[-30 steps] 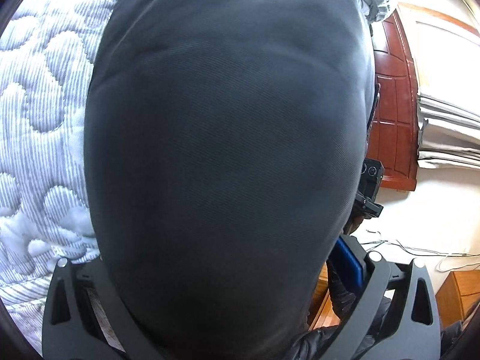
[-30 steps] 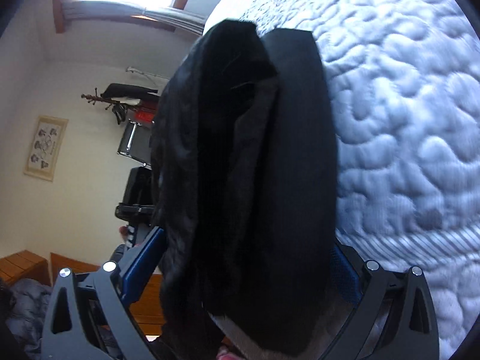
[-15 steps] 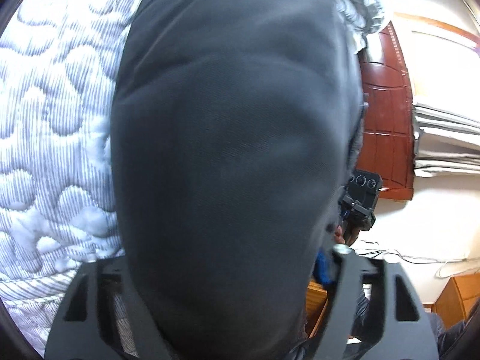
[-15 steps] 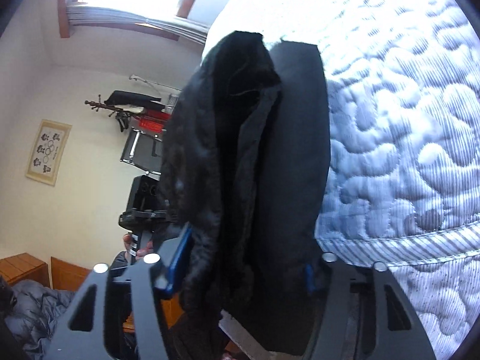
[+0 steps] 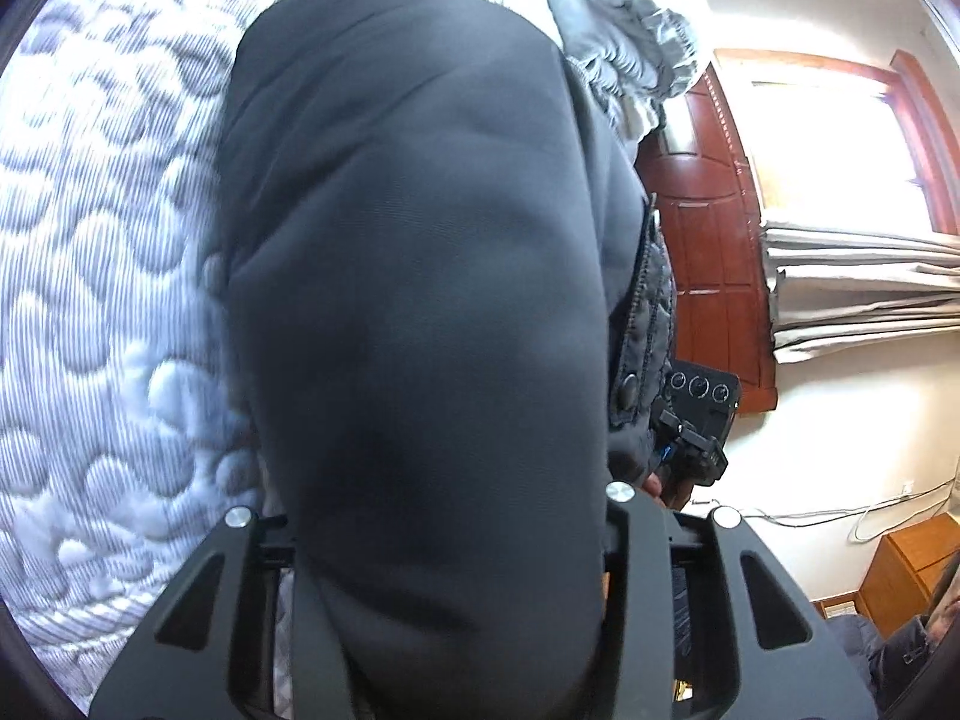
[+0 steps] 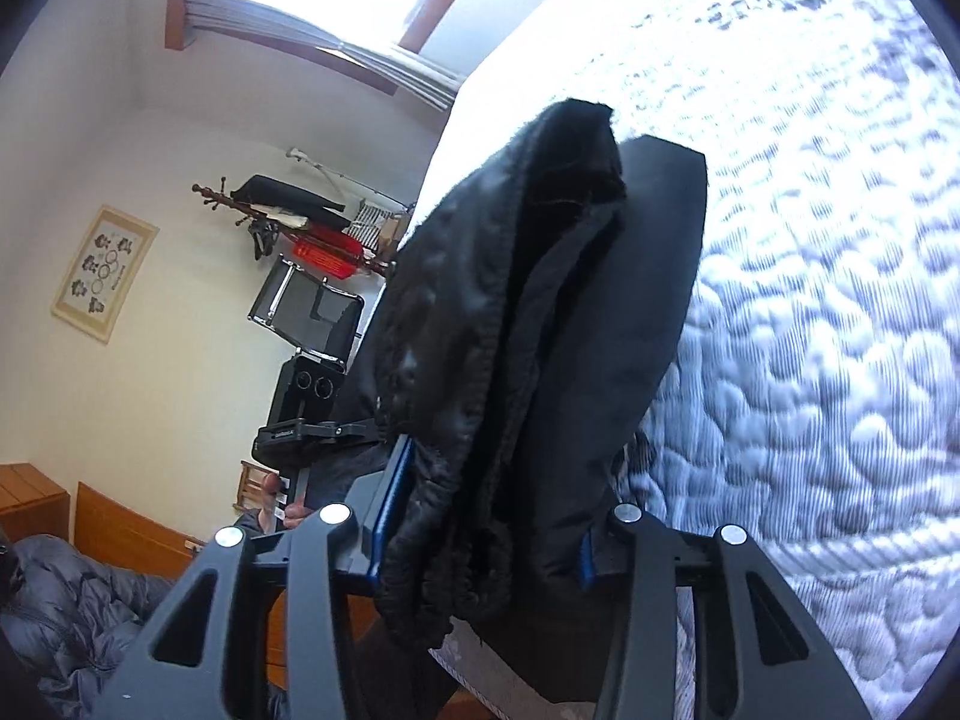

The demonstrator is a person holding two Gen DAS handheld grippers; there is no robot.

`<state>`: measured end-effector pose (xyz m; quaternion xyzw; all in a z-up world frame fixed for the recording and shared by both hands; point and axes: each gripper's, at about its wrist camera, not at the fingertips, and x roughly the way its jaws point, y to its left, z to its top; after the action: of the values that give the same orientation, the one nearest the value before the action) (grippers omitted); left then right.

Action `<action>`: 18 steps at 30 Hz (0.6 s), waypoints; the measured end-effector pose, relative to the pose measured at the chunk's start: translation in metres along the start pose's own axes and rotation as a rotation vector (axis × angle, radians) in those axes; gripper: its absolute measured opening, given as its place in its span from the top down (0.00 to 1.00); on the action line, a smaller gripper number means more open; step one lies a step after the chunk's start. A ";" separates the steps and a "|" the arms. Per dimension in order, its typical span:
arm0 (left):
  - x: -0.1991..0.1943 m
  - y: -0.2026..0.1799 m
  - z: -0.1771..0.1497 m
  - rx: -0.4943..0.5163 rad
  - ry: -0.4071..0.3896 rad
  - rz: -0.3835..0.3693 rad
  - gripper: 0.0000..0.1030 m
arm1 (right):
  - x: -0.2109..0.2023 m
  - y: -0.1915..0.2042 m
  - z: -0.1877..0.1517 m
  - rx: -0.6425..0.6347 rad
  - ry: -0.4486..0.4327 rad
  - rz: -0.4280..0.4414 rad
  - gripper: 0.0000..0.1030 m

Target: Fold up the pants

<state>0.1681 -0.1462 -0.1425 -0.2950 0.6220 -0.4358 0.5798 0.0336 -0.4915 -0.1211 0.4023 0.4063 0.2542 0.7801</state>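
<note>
The left claw (image 5: 444, 540) is clenched on the dark pants (image 5: 420, 300), whose smooth grey-black cloth bulges up between its two dark arms and fills most of the left wrist view. The fingertips themselves are buried under the fabric, so the grip is judged from how tightly the cloth is pinched at the base. To the left of the pants lies the quilted white mattress (image 5: 108, 300) of the bed, and to the right a rumpled grey bedcover (image 5: 624, 30) hangs near a reddish wooden door (image 5: 708, 228). In the right wrist view, the right claw (image 6: 480, 540) is likewise grasping the pants (image 6: 540, 330), here a thicker bundle of folded black layers with a fuzzy lining showing on the left side, squeezed between blue-padded fingers (image 6: 393, 504). The bundle stands up from the claw with the mattress (image 6: 840, 300) just behind and to the right of it. The other handheld device (image 6: 306, 408) shows at the left, beneath a framed picture (image 6: 105, 273) on the pale wall.
</note>
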 end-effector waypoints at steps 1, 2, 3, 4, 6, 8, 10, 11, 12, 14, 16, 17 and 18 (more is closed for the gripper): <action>-0.002 0.000 0.002 0.006 -0.010 -0.004 0.64 | -0.001 0.002 0.003 -0.010 -0.003 -0.001 0.57; -0.004 -0.002 0.005 0.010 -0.020 -0.006 0.64 | 0.000 0.006 0.007 -0.025 -0.006 -0.001 0.57; -0.006 -0.003 0.008 0.013 -0.030 -0.009 0.64 | 0.001 0.011 0.012 -0.041 -0.007 -0.002 0.57; -0.008 -0.004 0.011 0.016 -0.038 -0.012 0.64 | 0.002 0.017 0.019 -0.064 -0.012 -0.008 0.57; -0.015 -0.005 0.018 0.027 -0.060 -0.015 0.64 | 0.005 0.025 0.031 -0.090 -0.019 -0.006 0.57; -0.024 -0.008 0.026 0.042 -0.086 -0.018 0.64 | 0.007 0.030 0.043 -0.109 -0.026 0.001 0.57; -0.032 -0.013 0.035 0.058 -0.111 -0.017 0.64 | 0.011 0.034 0.058 -0.129 -0.031 0.010 0.57; -0.036 -0.015 0.039 0.064 -0.121 -0.014 0.64 | 0.013 0.036 0.064 -0.137 -0.030 0.011 0.57; -0.039 -0.017 0.043 0.070 -0.131 -0.008 0.63 | 0.016 0.037 0.071 -0.145 -0.028 0.013 0.57; -0.046 -0.017 0.056 0.077 -0.149 0.006 0.63 | 0.025 0.036 0.089 -0.150 -0.022 0.011 0.57; -0.051 -0.013 0.069 0.085 -0.161 0.020 0.62 | 0.033 0.033 0.103 -0.154 -0.014 0.015 0.57; -0.052 -0.010 0.076 0.086 -0.167 0.029 0.62 | 0.038 0.030 0.110 -0.153 -0.007 0.018 0.57; -0.052 -0.006 0.083 0.082 -0.172 0.037 0.62 | 0.047 0.025 0.119 -0.148 0.002 0.018 0.57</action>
<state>0.2562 -0.1198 -0.1085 -0.2958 0.5569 -0.4233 0.6505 0.1564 -0.4943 -0.0795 0.3469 0.3833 0.2910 0.8050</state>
